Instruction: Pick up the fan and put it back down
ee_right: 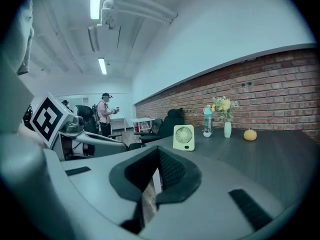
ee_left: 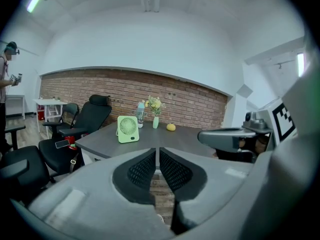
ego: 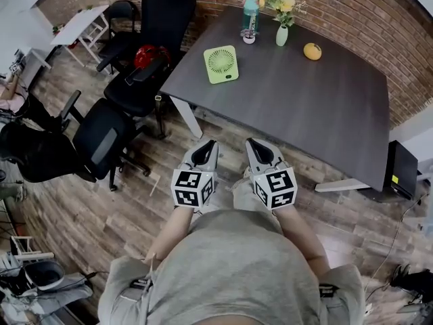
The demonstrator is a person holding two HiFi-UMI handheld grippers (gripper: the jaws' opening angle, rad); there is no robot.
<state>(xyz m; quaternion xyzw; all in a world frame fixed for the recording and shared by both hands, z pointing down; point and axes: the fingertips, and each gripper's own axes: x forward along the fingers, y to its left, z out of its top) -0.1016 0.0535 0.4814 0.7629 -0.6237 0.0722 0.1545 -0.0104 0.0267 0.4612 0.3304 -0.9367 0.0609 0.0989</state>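
one big dark grey table [ego: 325,114] takes up most of the room ahead, its far edge close to the brick wall [ego: 379,19]. several black office chairs [ego: 101,137] crowd the wood floor [ego: 169,175] off its left end, one carrying something red [ego: 150,55] (i can't tell what it is). the person stands short of the table's near edge, both tools held out side by side, clear of the tabletop. the left gripper [ego: 211,144] has its jaws pressed together with nothing between them, and the right gripper [ego: 252,143] is the same, closed tight and empty. the fan [ego: 221,64], a small pale green square one, stands upright on the table near its left end, well apart from both grippers, grille facing them. beyond it, nearer the wall, stand a teal bottle [ego: 250,13] and a little vase [ego: 281,35] of yellow flowers, and to their right a small yellow-orange fruit [ego: 312,51] sits on the tabletop.
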